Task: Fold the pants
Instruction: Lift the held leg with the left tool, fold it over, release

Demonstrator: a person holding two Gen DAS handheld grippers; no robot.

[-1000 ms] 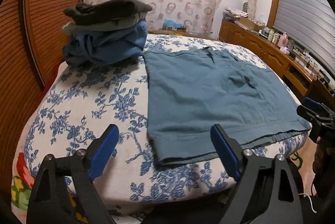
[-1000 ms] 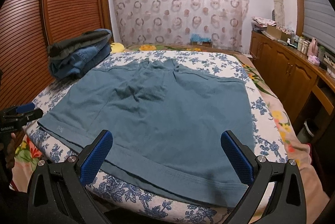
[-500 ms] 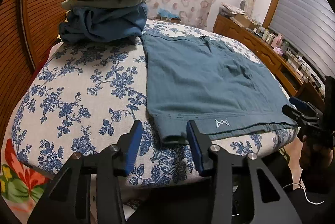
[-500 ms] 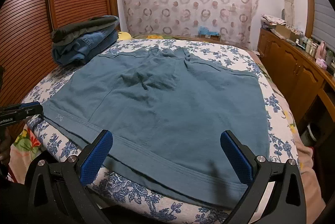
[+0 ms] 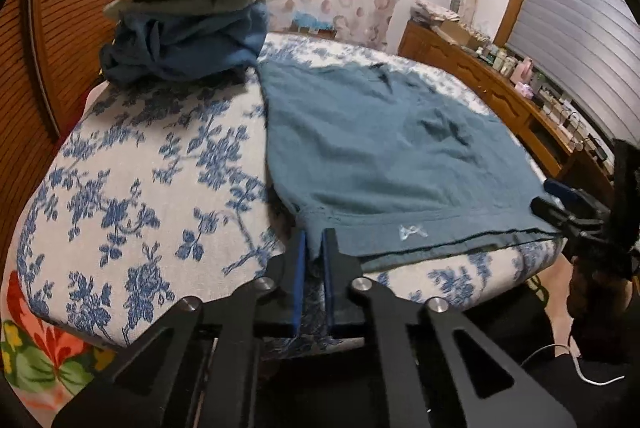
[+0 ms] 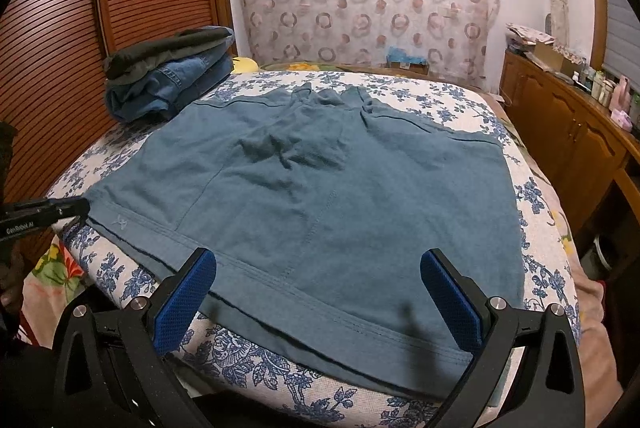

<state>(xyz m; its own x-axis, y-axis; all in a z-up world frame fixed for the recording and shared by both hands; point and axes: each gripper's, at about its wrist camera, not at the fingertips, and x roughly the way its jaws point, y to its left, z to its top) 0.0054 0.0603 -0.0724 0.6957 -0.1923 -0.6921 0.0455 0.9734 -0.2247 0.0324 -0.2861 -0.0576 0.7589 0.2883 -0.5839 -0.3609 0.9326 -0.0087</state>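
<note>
The left hand-held gripper (image 5: 314,244) pinches the pants' (image 5: 384,164) near corner, while the right hand-held gripper (image 6: 318,292) hovers wide over the hem running sideways between them.

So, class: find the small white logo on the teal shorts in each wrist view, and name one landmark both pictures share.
Left wrist view: the white logo sits low and right of centre, on the near hem of the teal shorts.
Right wrist view: the white logo is at mid-left, near the hem's left corner.
Shared landmark: the stack of folded clothes at the far left of the bed.
</note>
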